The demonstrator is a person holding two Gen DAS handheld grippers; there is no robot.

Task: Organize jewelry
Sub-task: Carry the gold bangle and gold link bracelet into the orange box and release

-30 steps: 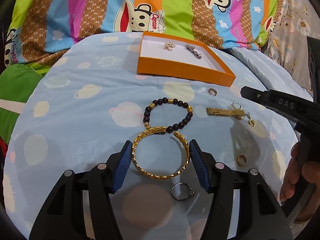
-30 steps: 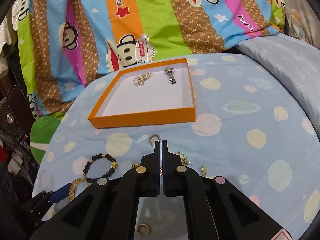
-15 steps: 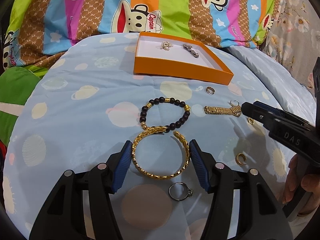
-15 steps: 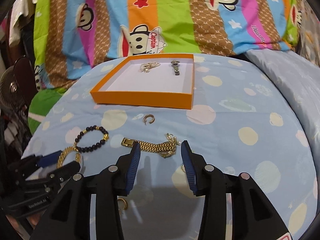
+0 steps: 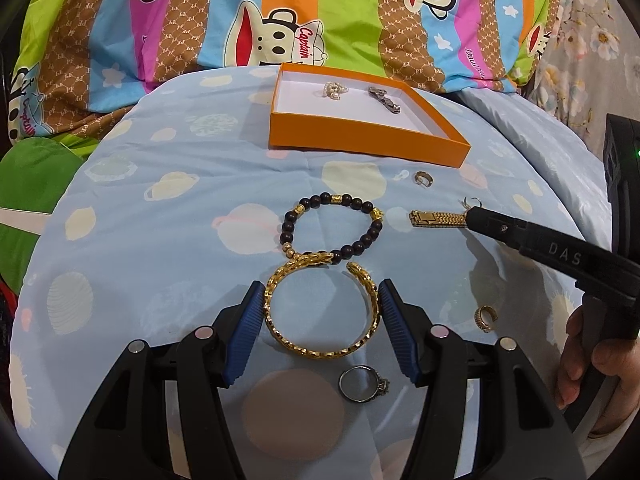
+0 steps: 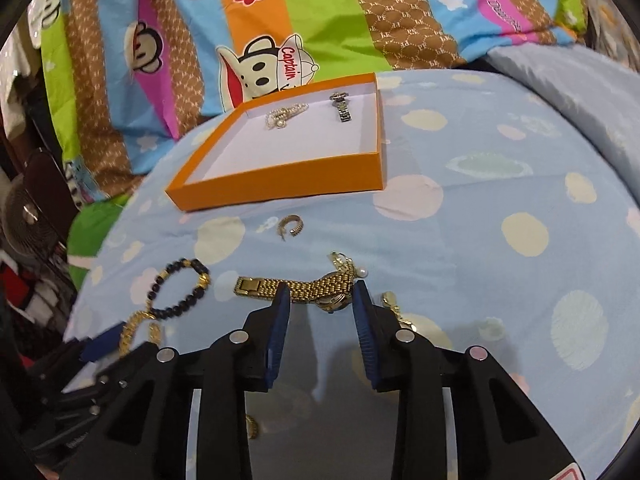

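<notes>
Closing around the gold watch lying flat on the blue spotted bedsheet, just this side of the orange box: right gripper with jaws narrowing, band between the pads but not yet pinched. Likely light yet dense for its size, linked metal band limp and prone to drooping from either side of a hold; polished links probably slippery against ribbed pads. Best taken across the band close to the watch case, where the bulk sits, not at the clasp end, which would leave the case dangling. Small pearl piece touching the far end, liable to snag and ride along.

Straddling the gold bangle: left gripper, partly open, pads just beside the sides, not visibly pressing. Stiff open hoop, rigid, apt to spring or skate if squeezed off-centre.
</notes>
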